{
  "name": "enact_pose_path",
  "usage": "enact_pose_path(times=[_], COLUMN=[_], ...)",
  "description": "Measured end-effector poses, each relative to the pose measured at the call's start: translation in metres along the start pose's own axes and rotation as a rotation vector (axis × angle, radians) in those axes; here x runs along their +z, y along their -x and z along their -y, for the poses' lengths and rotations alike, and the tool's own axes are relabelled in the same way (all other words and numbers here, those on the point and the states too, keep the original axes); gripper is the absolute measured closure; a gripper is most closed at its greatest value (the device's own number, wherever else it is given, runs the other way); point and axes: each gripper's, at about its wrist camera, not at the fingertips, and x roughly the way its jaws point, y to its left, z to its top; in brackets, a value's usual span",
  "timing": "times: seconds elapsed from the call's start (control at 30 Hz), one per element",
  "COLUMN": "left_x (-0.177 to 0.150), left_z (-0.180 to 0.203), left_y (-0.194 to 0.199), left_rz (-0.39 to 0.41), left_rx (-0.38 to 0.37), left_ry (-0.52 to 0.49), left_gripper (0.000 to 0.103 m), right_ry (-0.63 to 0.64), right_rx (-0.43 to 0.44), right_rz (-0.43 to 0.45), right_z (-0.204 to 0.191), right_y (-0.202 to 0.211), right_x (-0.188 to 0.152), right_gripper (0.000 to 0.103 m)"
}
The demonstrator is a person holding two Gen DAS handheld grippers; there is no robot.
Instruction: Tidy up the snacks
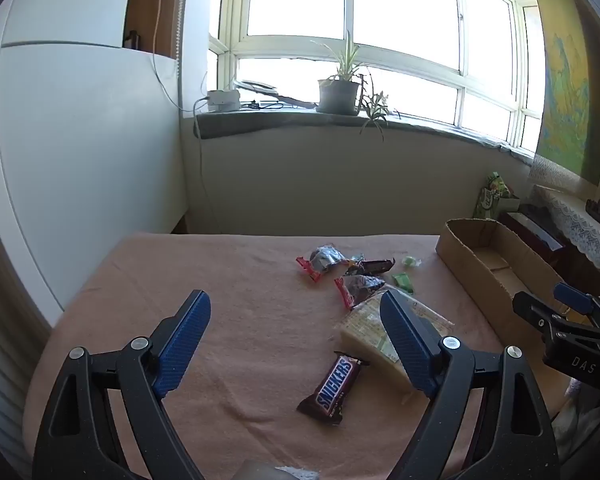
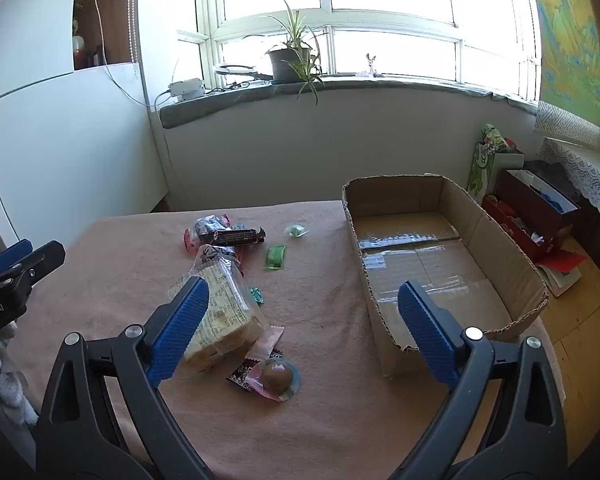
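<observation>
Between the blue pads of the left gripper [image 1: 296, 312], which stood spread wide and grasped nothing, lay bare pink cloth over the bench [image 1: 220, 280], with a Snickers bar [image 1: 333, 384] flat on it just ahead and toward the right pad. Behind that pad sat a clear-wrapped bread pack [image 1: 370, 334], partly hidden by it. Farther out lay a loose cluster of small wrapped sweets: a red-and-silver packet [image 1: 322, 261], a dark brown bar [image 1: 370, 267], a second red-and-dark packet [image 1: 358, 288], a green packet [image 1: 403, 282] and a round green candy [image 1: 410, 261]. The right gripper [image 2: 303, 300] was likewise released, its pads wide apart over the cloth and holding nothing; its left pad overlapped the bread pack in view, and its right pad stood in front of the near wall of an open cardboard box [image 2: 500, 256] that sat on the bench's right side, with only tape strips showing on its floor. Near that gripper's left pad lay a pink packet [image 2: 269, 340] and a round brown sweet in a clear wrapper [image 2: 278, 376], touching each other. Beyond the bench a potted plant [image 2: 290, 60] stood on the windowsill.
</observation>
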Motion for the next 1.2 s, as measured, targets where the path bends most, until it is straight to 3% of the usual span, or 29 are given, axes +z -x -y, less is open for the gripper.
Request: enact_pose_path(times=[0.43, 0.67, 1.2], left_x=[0.000, 0.006, 0.013], left_z=[-0.003, -0.002, 0.008], left_y=[-0.003, -0.007, -0.022], left_rz=[-0.036, -0.057, -0.103], left_rx=[-0.006, -0.012, -0.049], left_ry=[0.004, 0.013, 0.008], left_gripper=[0.016, 0.017, 0.017], right_ry=[0.026, 0.045, 0.003], right_rx=[0.001, 0.007, 0.051], right_rz=[-0.002, 0.004, -0.107], right_z=[-0.002, -0.003, 0.008], right_y=[-0.006, -0.005, -0.030], right_x=[-0.003, 0.013, 0.022], right_gripper=[0.006, 0.006, 0.006])
